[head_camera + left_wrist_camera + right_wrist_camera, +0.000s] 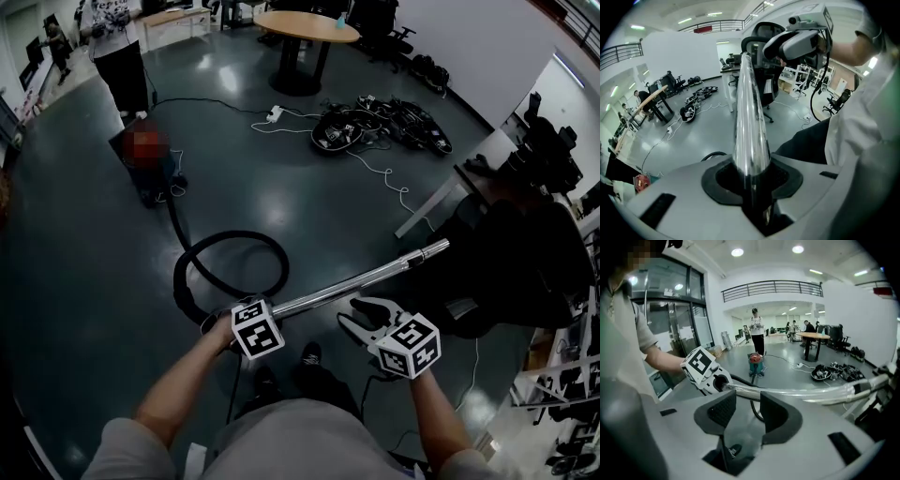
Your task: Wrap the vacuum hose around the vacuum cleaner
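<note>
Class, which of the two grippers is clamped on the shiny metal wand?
The left gripper: its fingers clamp the wand; the right gripper's stand apart, empty.

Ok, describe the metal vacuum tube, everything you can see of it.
The metal tube is a straight, shiny chrome pipe with a stepped far end. It slants above the floor, its near end clamped in the left claw, where the black hose joins. The open right claw sits beside it, not touching.
</note>
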Available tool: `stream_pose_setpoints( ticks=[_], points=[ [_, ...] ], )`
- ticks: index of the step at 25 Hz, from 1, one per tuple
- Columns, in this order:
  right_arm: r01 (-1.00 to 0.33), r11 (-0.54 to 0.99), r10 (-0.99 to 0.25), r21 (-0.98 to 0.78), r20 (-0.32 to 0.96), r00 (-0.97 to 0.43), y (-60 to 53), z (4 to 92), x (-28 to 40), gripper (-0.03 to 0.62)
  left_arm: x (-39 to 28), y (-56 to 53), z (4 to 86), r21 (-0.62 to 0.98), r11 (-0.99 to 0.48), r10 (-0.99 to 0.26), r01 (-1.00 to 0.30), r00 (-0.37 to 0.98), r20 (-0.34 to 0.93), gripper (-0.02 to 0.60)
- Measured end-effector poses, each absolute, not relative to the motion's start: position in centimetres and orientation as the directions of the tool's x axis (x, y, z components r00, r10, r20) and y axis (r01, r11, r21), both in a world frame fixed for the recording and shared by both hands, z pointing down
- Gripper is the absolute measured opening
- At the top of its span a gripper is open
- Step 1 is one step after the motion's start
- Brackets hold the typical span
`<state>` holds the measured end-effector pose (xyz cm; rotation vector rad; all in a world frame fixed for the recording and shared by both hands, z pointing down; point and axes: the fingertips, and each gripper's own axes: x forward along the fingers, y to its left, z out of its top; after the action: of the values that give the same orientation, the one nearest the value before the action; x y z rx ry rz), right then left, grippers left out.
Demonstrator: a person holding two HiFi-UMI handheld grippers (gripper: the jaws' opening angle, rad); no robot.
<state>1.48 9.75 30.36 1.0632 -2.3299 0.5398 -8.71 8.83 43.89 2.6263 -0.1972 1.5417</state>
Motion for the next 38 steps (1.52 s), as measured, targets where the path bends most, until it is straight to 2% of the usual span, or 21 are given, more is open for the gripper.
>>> stream_pose_setpoints(
  ticks=[6,9,12,16,20,27,30,32,33,38],
  points=[
    [-0.764,0.52,-0.549,-0.382,0.536,-0.642,7.4,32.6,1.8,0.166,-7.4,6.7,44.0,0.024,-0.968,-0.112,-0.25,0.515,0.85,0.121],
    [-0.744,0.463,-0.554,-0.483,0.497,-0.668,5.0,34.0,2.4,0.252,-6.2,5.3,43.8,0.035,-0.953,-0.136,-0.301,0.528,0.838,0.123],
    [-0.71,0.422,-0.571,-0.563,0.443,-0.691,2.0,34.9,3.1,0.292,-4.6,3.6,43.5,0.045,-0.934,-0.165,-0.355,0.538,0.826,0.123],
    [-0.635,0.415,-0.567,-0.652,0.36,-0.741,-2.0,35.2,3.4,0.291,-2.2,1.0,43.4,0.059,-0.903,-0.201,-0.425,0.54,0.817,0.123],
    [-0.554,0.345,-0.62,-0.758,0.26,-0.741,-7.1,35.0,4.9,0.291,0.2,-1.9,43.3,0.065,-0.868,-0.237,-0.492,0.526,0.817,0.123],
    [-0.483,0.317,-0.632,-0.816,0.198,-0.749,-11.9,35.5,6.3,0.291,4.6,-4.0,43.0,0.083,-0.83,-0.264,-0.552,0.519,0.813,0.123],
    [-0.452,0.309,-0.653,-0.837,0.159,-0.741,-13.3,35.3,7.1,0.273,5.9,-4.7,42.7,0.085,-0.815,-0.281,-0.574,0.518,0.808,0.123],
    [-0.454,0.285,-0.671,-0.844,0.162,-0.723,-14.0,35.6,8.0,0.205,6.6,-5.1,42.7,0.091,-0.804,-0.285,-0.588,0.516,0.808,0.123],
    [-0.447,0.272,-0.678,-0.852,0.16,-0.718,-14.3,35.6,8.3,0.191,6.9,-5.3,42.7,0.096,-0.798,-0.287,-0.595,0.515,0.808,0.123],
    [-0.319,0.256,-0.671,-0.913,0.069,-0.738,-15.4,34.5,8.6,0.145,7.9,-5.9,42.1,0.133,-0.777,-0.29,-0.615,0.537,0.792,0.123]
  ],
)
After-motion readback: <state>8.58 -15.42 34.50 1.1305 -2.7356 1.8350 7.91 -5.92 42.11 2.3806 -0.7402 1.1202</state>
